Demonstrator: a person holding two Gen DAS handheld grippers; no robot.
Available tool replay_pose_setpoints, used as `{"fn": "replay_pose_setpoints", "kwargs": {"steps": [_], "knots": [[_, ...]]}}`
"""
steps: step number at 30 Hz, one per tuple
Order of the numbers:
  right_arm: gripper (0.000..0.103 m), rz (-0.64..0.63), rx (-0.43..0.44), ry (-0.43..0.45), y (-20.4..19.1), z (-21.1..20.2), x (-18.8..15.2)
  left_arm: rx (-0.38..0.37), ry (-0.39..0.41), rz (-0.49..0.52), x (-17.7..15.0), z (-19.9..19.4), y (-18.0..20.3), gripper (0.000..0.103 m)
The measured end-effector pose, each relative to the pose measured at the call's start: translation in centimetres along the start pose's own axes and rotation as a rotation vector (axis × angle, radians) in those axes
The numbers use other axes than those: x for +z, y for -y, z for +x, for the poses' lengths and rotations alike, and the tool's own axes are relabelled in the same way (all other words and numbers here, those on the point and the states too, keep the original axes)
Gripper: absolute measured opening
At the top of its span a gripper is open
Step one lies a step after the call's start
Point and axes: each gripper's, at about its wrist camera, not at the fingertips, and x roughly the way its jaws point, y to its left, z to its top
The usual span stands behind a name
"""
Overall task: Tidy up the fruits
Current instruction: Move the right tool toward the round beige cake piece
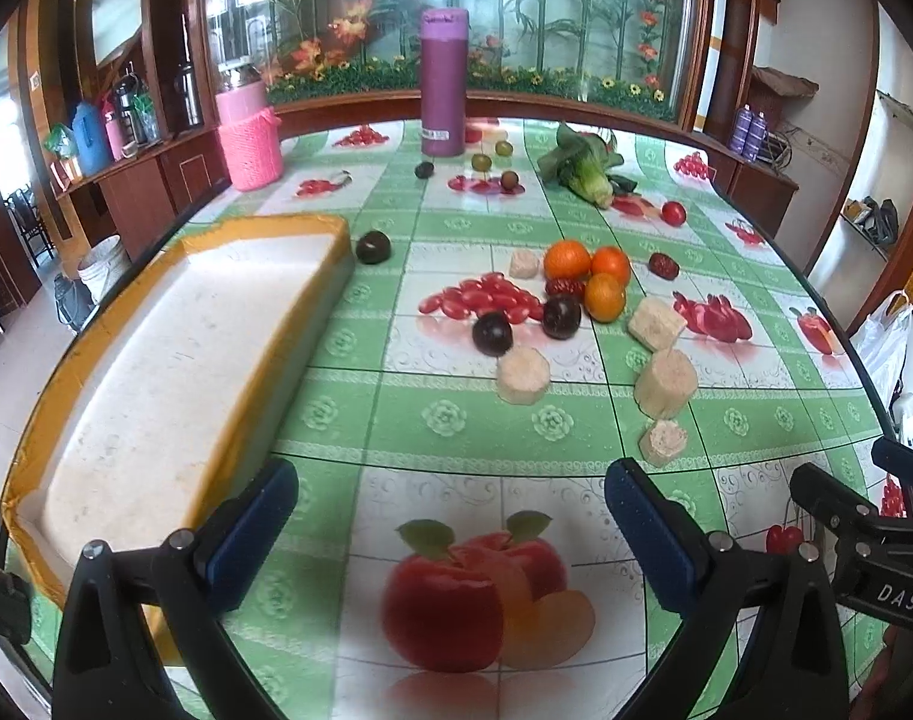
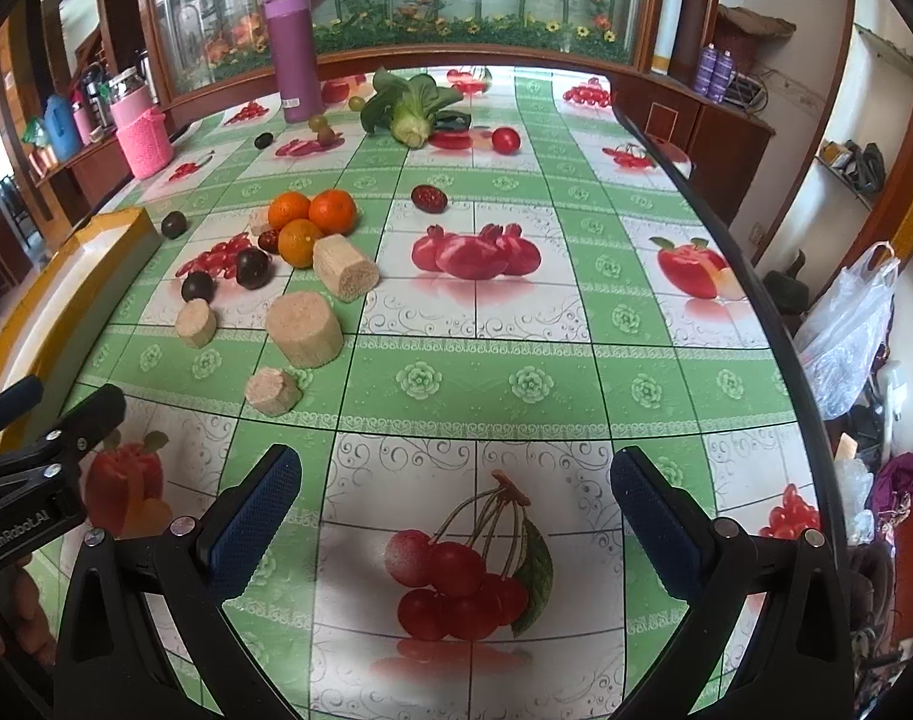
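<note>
Three oranges [image 1: 594, 276] [image 2: 312, 219] sit mid-table with dark plums [image 1: 492, 333] [image 2: 252, 267], red dates [image 1: 663, 266] [image 2: 429, 198] and several pale sugarcane chunks [image 1: 665, 384] [image 2: 304, 329]. Another plum [image 1: 373, 246] [image 2: 173, 224] lies beside a white foam tray with yellow tape [image 1: 156, 360] [image 2: 120, 225] on the left. A red tomato [image 1: 673, 213] [image 2: 506, 140] rests farther back. My left gripper [image 1: 450, 516] is open over a printed apple, nothing between its fingers. My right gripper [image 2: 456, 498] is open over printed cherries, also empty. Each gripper shows at the other view's edge.
A purple flask [image 1: 443, 81] [image 2: 293, 54], a pink knitted-cover jar [image 1: 249, 138] [image 2: 139, 132], leafy greens [image 1: 582, 165] [image 2: 411, 105] and small green and brown fruits [image 1: 481, 162] stand at the back. The table edge [image 2: 774, 324] curves on the right, a plastic bag [image 2: 846, 330] beyond it.
</note>
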Motion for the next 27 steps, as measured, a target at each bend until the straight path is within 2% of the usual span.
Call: {"fn": "replay_pose_setpoints", "kwargs": {"steps": [4, 15, 27], "knots": [[0.103, 0.007, -0.010, 0.020, -0.3, -0.8, -0.2, 0.016, 0.031, -0.008, 0.3, -0.9, -1.0, 0.103], [0.103, -0.005, -0.006, 0.062, -1.3, -2.3, -0.5, 0.000, 0.068, -0.021, 0.4, -1.8, -1.7, 0.103], [0.103, -0.014, 0.002, 0.058, -1.7, -2.4, -0.5, -0.008, 0.072, -0.027, 0.4, -2.0, -2.1, 0.103]]}}
